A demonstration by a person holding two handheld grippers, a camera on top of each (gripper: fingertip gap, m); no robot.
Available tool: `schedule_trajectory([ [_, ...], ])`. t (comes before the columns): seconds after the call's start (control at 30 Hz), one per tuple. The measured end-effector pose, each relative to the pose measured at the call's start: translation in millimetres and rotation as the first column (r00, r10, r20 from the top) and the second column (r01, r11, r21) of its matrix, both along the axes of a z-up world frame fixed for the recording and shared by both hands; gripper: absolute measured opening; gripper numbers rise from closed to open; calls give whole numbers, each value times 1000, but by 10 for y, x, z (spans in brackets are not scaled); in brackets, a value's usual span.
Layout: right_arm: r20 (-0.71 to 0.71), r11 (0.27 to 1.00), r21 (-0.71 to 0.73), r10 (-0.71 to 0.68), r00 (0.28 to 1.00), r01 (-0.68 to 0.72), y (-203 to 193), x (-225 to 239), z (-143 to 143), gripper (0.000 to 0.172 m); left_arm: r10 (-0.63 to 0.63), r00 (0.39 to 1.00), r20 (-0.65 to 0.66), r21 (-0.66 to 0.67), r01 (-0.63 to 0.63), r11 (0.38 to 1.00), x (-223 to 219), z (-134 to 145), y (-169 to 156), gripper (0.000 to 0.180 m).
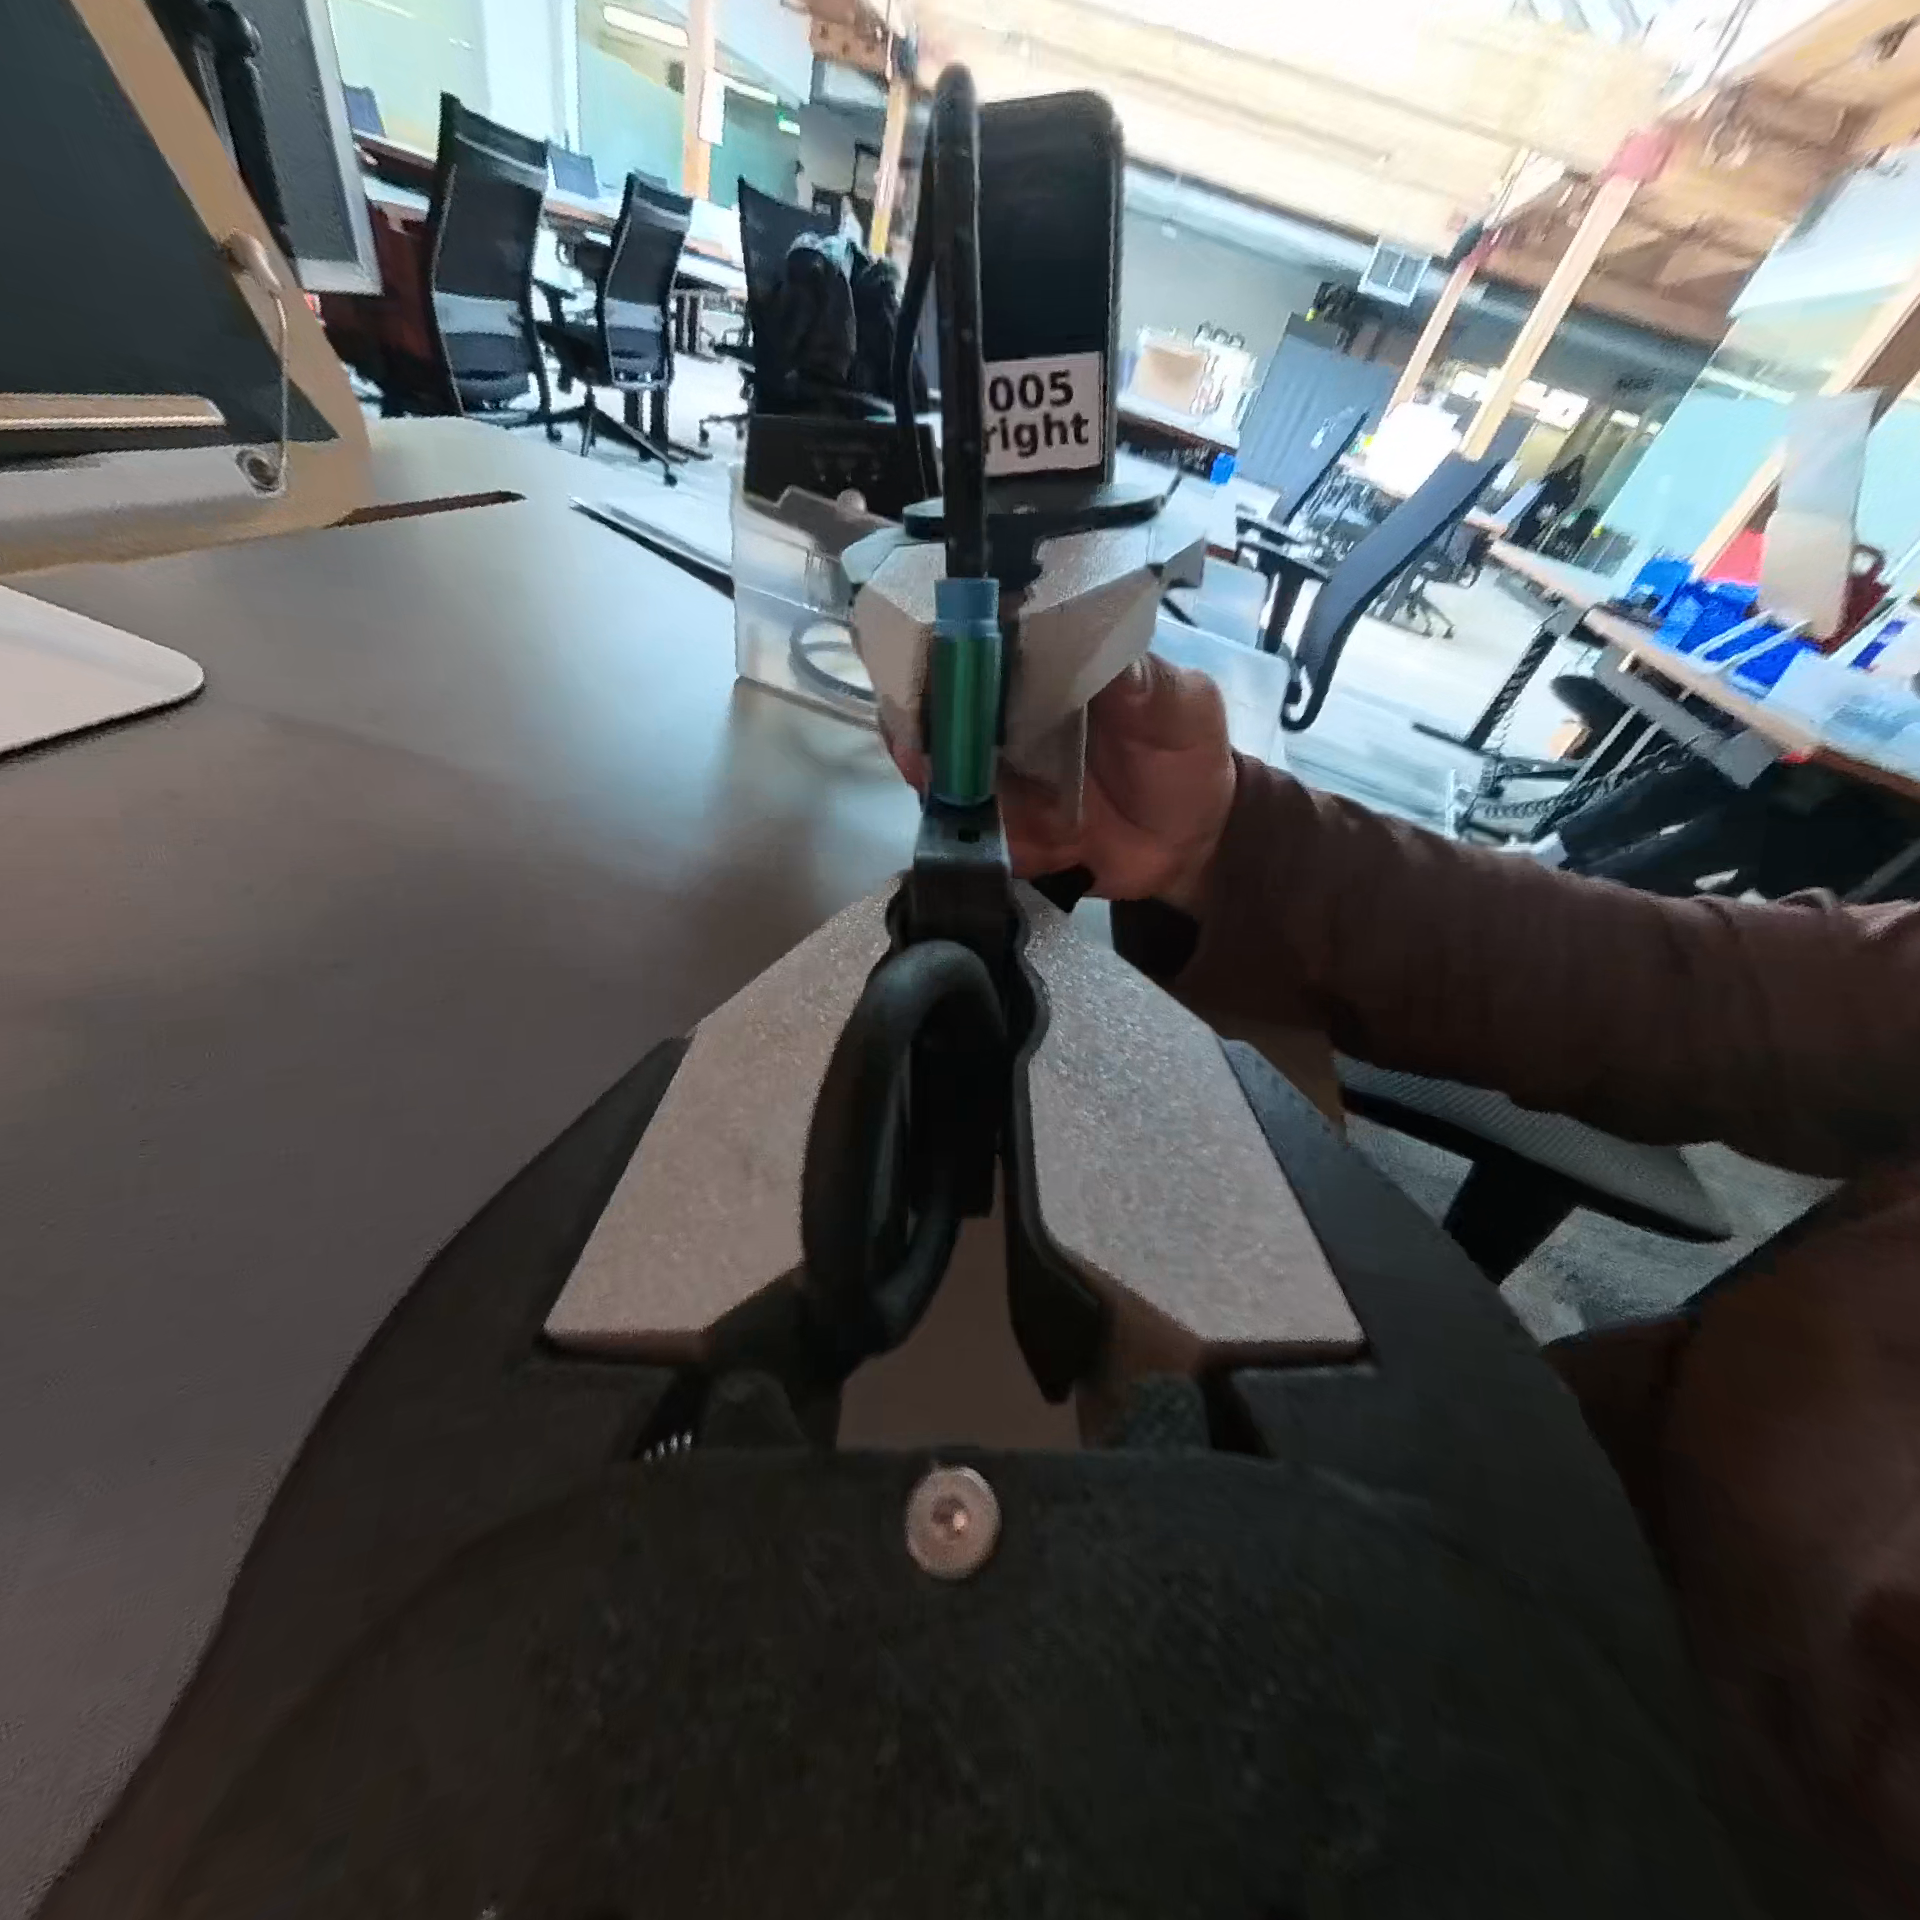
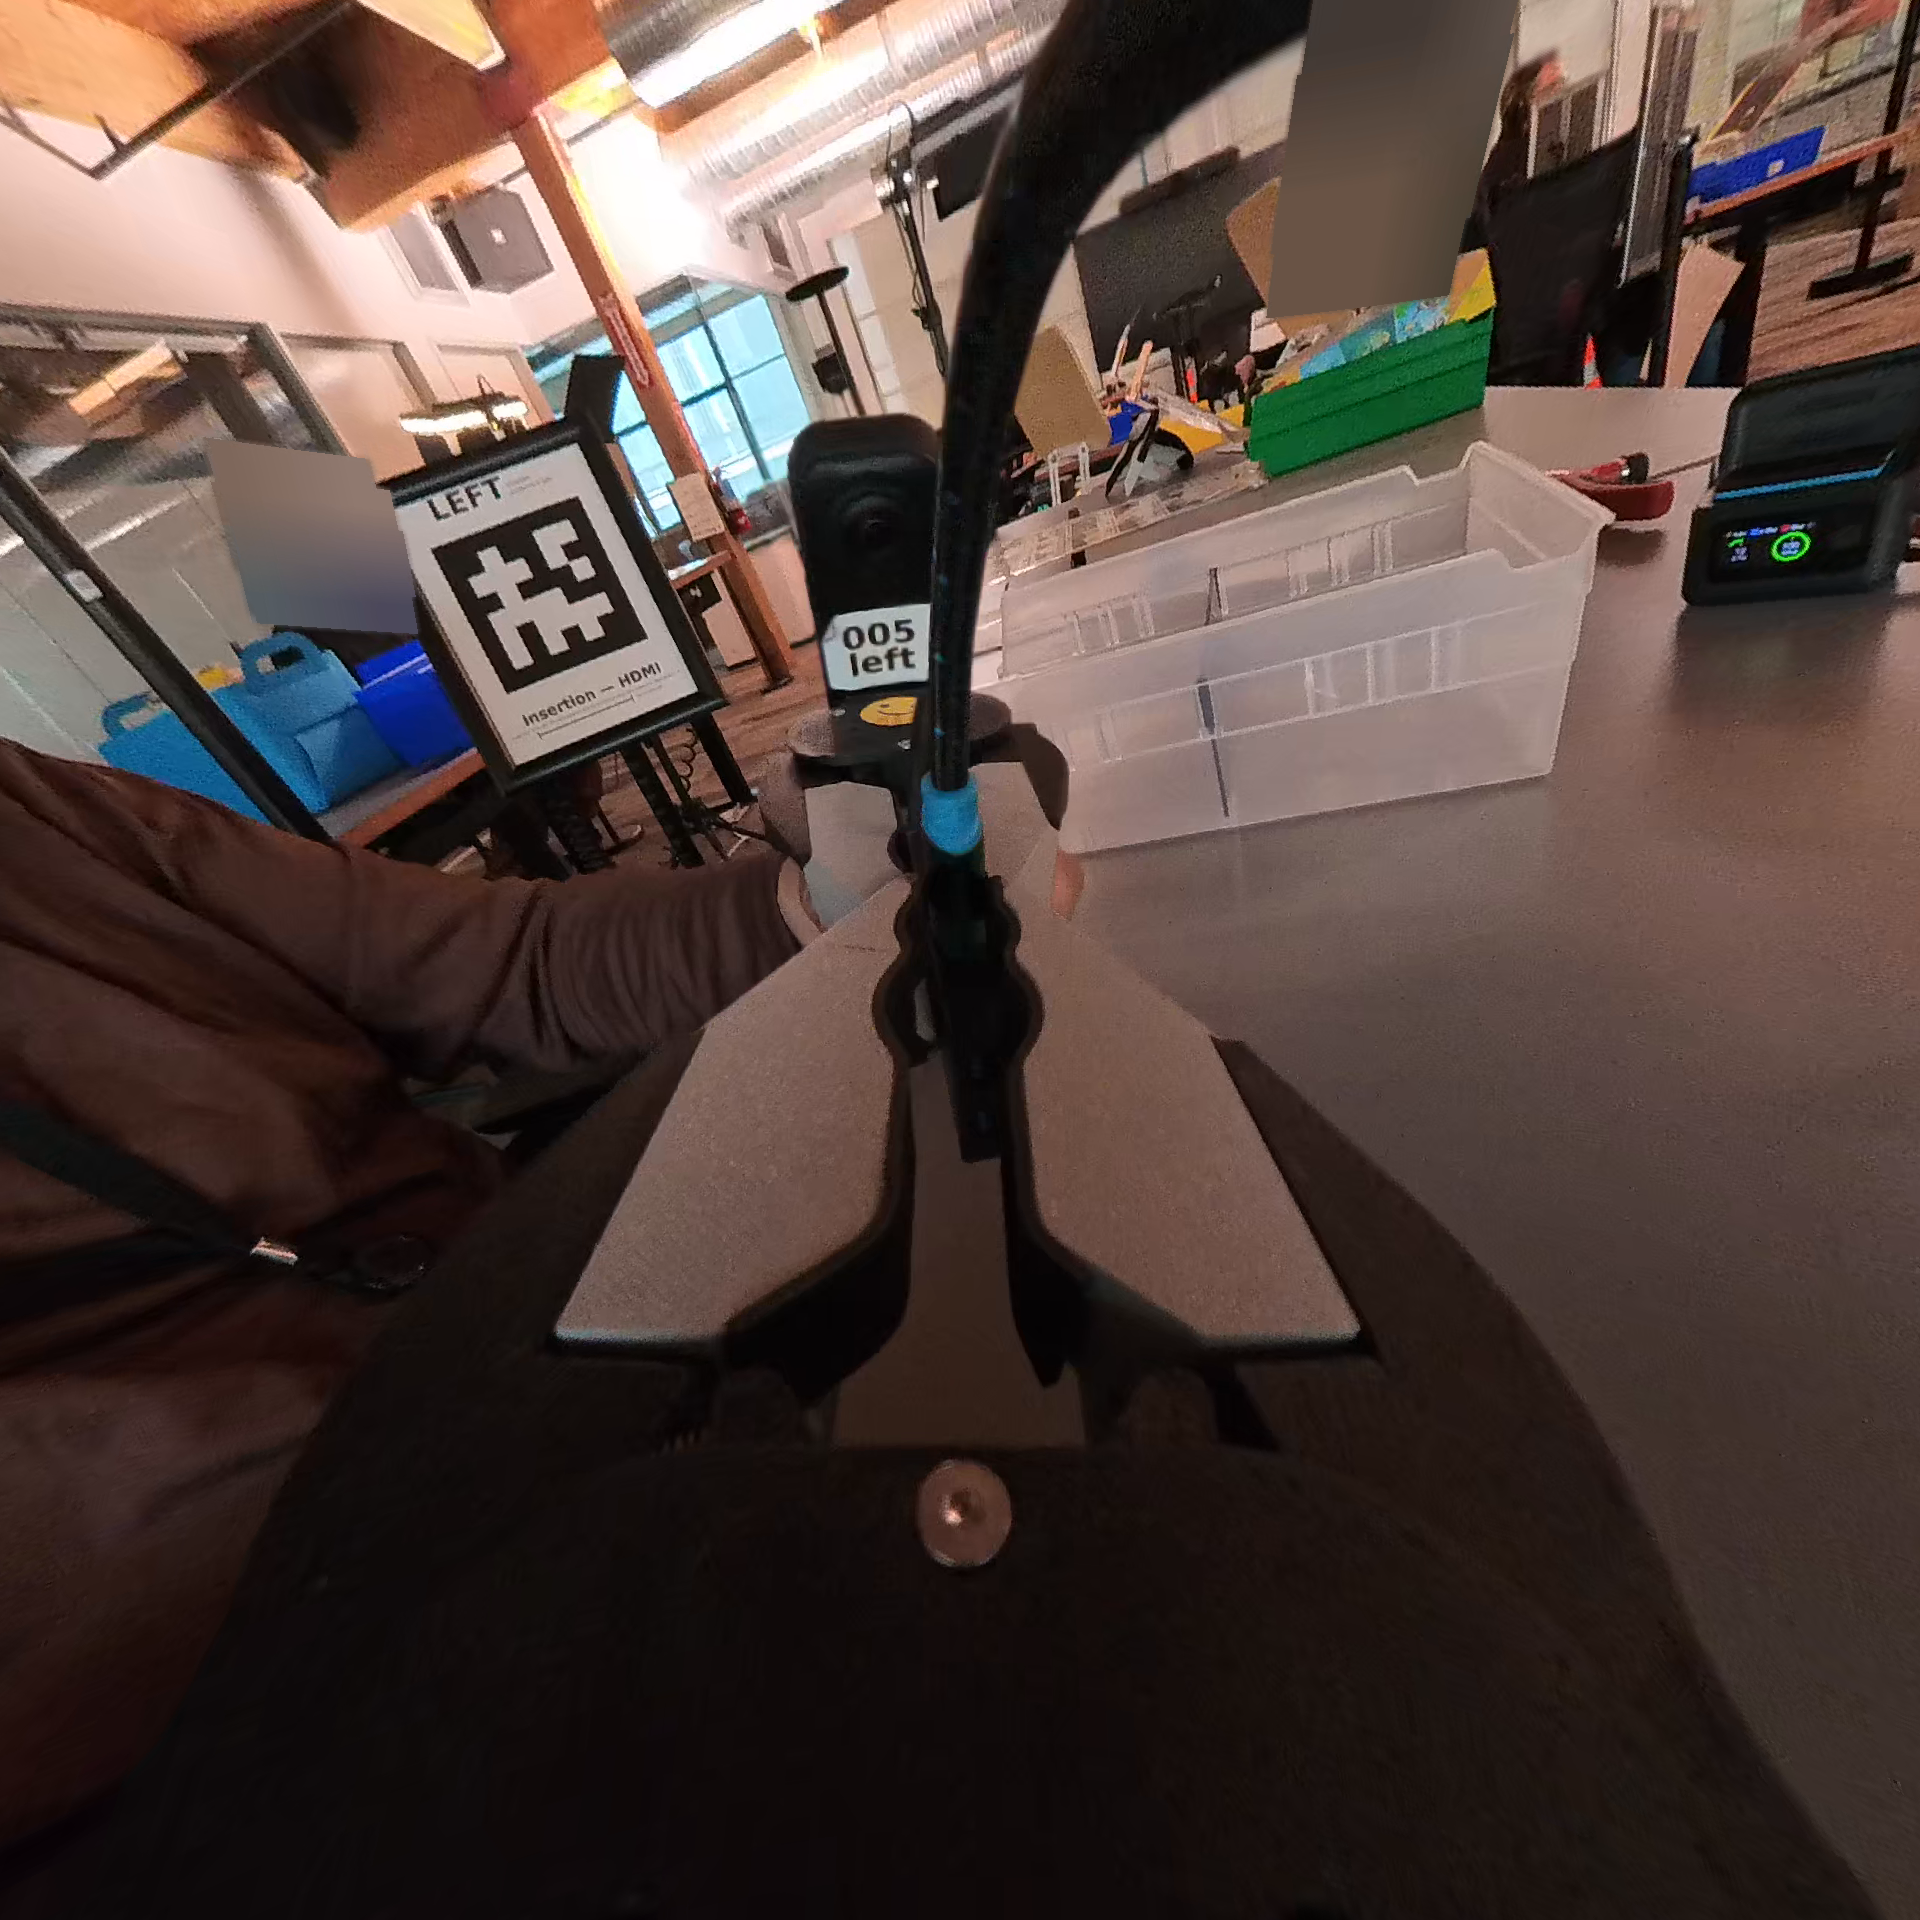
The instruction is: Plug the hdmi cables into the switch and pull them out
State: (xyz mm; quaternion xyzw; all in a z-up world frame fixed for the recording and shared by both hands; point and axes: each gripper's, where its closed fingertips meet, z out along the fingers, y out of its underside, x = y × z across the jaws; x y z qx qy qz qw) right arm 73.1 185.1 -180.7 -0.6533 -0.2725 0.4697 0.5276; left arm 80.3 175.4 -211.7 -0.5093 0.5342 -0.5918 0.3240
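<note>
Pulling at an angle could bend the plug (image 1: 966, 717) or slip the switch (image 1: 958, 862) free, I'd guess. Both are held mid-air above the table (image 1: 416, 831): the left gripper (image 1: 961, 914) clamps the black switch, the right gripper (image 2: 961, 935) pinches the green plug.

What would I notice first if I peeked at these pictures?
Two grippers meet nose to nose above the dark table. The right gripper pinches a shiny green plug with a black cable arching up, while the left gripper clamps the small black switch the plug meets. A clear plastic bin sits behind them.
</note>
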Motion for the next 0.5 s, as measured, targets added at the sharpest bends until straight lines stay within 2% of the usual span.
schedule_trajectory([
  [0.23, 91, 1000, 0, -24, 996, 24, 40, -21, -119, 8, 1, 1000, 21, -76, 1, 997, 12, -37, 25, 12],
  [0.5, 50, 1000, -8, -24, 998, 25, 40, -46, -90, 8, -43, 998, 54, -173, 51, 984, 0, 1, -7, 12],
])
